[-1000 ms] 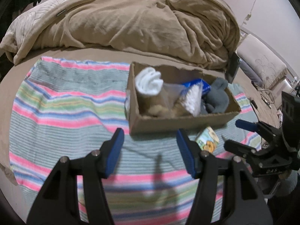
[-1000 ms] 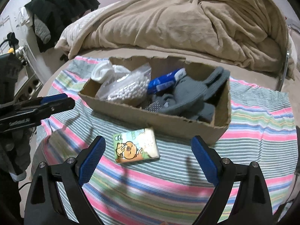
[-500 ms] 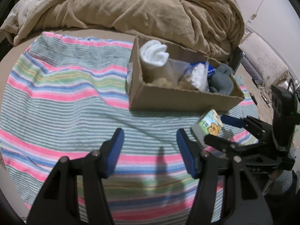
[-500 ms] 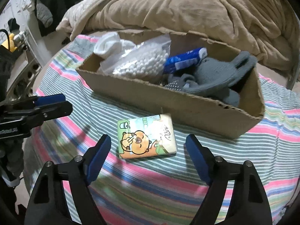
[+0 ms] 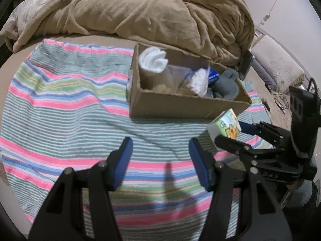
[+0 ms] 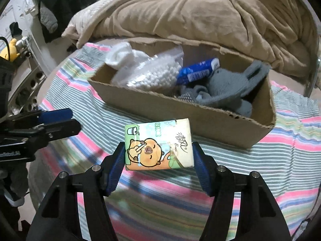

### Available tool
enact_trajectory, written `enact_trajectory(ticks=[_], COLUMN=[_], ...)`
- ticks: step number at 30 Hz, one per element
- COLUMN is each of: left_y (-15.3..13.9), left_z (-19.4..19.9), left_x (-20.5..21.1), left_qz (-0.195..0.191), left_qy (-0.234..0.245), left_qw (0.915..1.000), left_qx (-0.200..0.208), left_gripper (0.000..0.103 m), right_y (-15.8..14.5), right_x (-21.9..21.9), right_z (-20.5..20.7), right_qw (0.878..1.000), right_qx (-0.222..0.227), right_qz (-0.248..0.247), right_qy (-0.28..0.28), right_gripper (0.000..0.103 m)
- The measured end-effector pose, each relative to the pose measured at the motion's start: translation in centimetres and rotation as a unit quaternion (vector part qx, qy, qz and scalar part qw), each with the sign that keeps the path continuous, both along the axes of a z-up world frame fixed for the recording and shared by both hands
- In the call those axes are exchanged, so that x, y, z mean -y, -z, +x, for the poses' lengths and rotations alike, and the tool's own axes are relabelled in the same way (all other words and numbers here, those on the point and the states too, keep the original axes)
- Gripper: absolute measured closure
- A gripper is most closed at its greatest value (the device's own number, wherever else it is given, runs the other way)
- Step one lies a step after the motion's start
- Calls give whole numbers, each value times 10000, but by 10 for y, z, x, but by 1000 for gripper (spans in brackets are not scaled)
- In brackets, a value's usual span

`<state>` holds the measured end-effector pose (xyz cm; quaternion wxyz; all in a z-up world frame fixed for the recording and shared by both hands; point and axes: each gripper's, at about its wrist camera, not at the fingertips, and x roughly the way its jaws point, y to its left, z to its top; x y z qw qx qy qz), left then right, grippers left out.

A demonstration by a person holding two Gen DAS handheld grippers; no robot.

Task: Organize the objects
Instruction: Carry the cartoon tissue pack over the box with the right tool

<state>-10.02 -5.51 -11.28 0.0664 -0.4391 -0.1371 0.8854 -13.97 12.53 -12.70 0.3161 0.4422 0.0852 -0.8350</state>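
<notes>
My right gripper (image 6: 158,156) is shut on a green tissue pack (image 6: 158,144) with a cartoon bear and holds it above the striped blanket, just in front of the cardboard box (image 6: 180,110). The pack also shows in the left wrist view (image 5: 225,123), held between the right gripper's fingers (image 5: 230,138). The box (image 5: 180,104) holds a white rolled cloth (image 5: 153,59), a bag of cotton balls (image 6: 154,74), a blue packet (image 6: 197,71) and grey socks (image 6: 224,88). My left gripper (image 5: 160,160) is open and empty over the blanket, in front of the box.
A striped blanket (image 5: 60,104) covers the bed. A crumpled tan duvet (image 5: 140,14) lies behind the box. Dark clothes (image 6: 54,10) hang at the far left, with a yellow toy (image 6: 9,50) beside them. A cushioned seat (image 5: 278,70) stands at the right.
My right gripper closed on the tissue pack and lifted it off the blanket. The left gripper stayed open and drew back slightly.
</notes>
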Motion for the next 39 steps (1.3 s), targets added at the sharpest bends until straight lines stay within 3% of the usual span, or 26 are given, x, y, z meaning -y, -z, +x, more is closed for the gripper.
enact_trajectory(ticks=[11, 13, 15, 20, 39], left_y=[-25, -29, -32, -42, -41], left_z=[-1, -3, -4, -12, -47], left_x=[10, 13, 16, 26, 51], left_qz=[-193, -224, -264, -293, -367], left_qy=[-121, -147, -203, -342, -641], left_qw=[9992, 9989, 9984, 9969, 9944], left_qx=[-328, -389, -464, -637, -749], left_gripper=[43, 39, 28, 27, 25], right_y=[-45, -49, -53, -60, -49], right_x=[3, 4, 6, 12, 42], right_z=[0, -5, -13, -28, -93], right_qw=[9987, 9984, 9981, 9975, 9954], right_qx=[-289, -333, -360, -427, -116], right_qz=[-409, -434, -474, -519, -764], right_qy=[82, 133, 188, 233, 575], right_gripper=[36, 36, 36, 36, 36])
